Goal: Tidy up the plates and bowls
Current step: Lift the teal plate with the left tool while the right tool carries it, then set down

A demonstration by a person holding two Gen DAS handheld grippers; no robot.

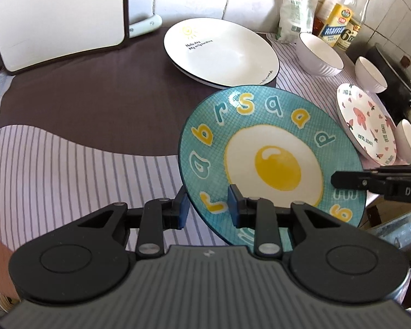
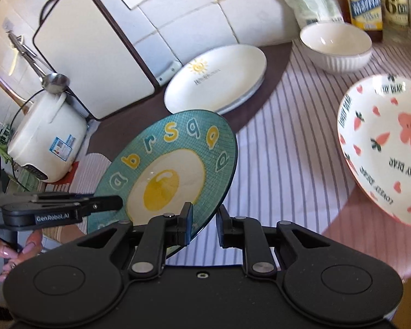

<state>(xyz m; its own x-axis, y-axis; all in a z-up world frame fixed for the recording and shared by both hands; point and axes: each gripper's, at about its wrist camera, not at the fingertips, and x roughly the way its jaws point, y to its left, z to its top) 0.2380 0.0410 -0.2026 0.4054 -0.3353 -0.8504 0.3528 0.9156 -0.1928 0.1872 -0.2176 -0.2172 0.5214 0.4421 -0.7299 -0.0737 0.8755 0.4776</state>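
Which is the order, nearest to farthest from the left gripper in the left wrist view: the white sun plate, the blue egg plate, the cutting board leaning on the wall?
1. The blue egg plate, whose rim sits between the jaws of the left gripper.
2. The white sun plate, straight beyond it on the dark cloth.
3. The cutting board, far left, against the tiles.
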